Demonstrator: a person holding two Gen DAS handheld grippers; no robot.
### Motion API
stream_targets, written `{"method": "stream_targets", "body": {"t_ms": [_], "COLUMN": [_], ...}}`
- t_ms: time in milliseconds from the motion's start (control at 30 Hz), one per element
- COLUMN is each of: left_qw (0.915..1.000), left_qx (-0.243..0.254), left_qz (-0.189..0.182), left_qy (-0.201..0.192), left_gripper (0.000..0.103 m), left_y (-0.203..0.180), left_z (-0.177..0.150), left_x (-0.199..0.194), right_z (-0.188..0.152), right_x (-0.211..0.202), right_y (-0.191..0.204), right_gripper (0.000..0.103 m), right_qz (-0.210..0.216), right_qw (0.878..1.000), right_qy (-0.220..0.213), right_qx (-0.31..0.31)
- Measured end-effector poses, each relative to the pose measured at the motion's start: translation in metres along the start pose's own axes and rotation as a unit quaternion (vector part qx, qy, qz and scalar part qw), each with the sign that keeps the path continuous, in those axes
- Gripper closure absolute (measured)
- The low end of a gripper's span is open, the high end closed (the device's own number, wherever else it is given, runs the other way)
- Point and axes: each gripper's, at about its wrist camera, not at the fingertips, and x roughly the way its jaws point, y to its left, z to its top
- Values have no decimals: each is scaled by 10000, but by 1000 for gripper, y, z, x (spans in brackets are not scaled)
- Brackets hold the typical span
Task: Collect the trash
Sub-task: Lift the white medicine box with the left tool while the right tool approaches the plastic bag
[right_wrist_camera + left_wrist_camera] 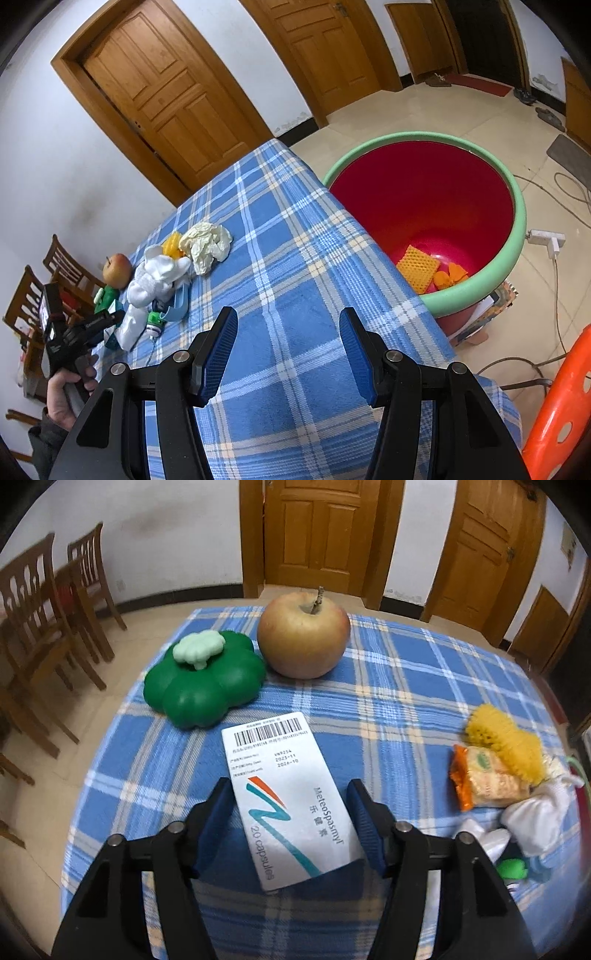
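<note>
A white medicine box (pixel 275 753) with a barcode lies flat on the blue plaid tablecloth (pixel 399 701). My left gripper (pixel 290 786) straddles it, pads close beside its long edges, open. Other trash sits at the right: an orange snack wrapper (pixel 484 779), yellow foam netting (pixel 506 738) and crumpled white wrapping (pixel 535 816). My right gripper (pixel 288 312) hovers open over bare cloth with nothing between its fingers. A red bin with a green rim (pixel 517 236) stands beside the table and holds orange foam netting (pixel 419 267) and peel. In the right wrist view a hand (pixel 66 391) holds the left gripper.
An apple (pixel 303 635) and a green clover-shaped toy (pixel 205 679) sit beyond the box. A crumpled cream sheet (pixel 207 245) lies mid-table. Wooden chairs (pixel 44 620) stand left of the table, an orange stool (pixel 561 406) and floor cables (pixel 554 295) right of it.
</note>
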Motion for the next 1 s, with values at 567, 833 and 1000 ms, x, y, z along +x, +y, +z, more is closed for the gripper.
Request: {"method": "stream_targets", "body": {"t_ms": [567,833,1000], "left_qw": [9960,9947,9943], "left_qx": [-372,-615,-703], "left_qz": [-686,-594,-541], "left_qy": [-427,-568,-586], "left_gripper": [49,49,49], "left_y": [60,87,95], "left_z": [-53,-62,-68], "left_x": [-93,-110,-112], "right_z": [-17,-29,-35], "right_x": [7,34,61], "right_y": [94,165,198], "right_gripper": [44,28,22], "right_qz": [531,883,1013], "right_qw": [9905,9694,9554], "right_qy": [325,703,894], "right_qx": [-1226,-2180,-2625]}}
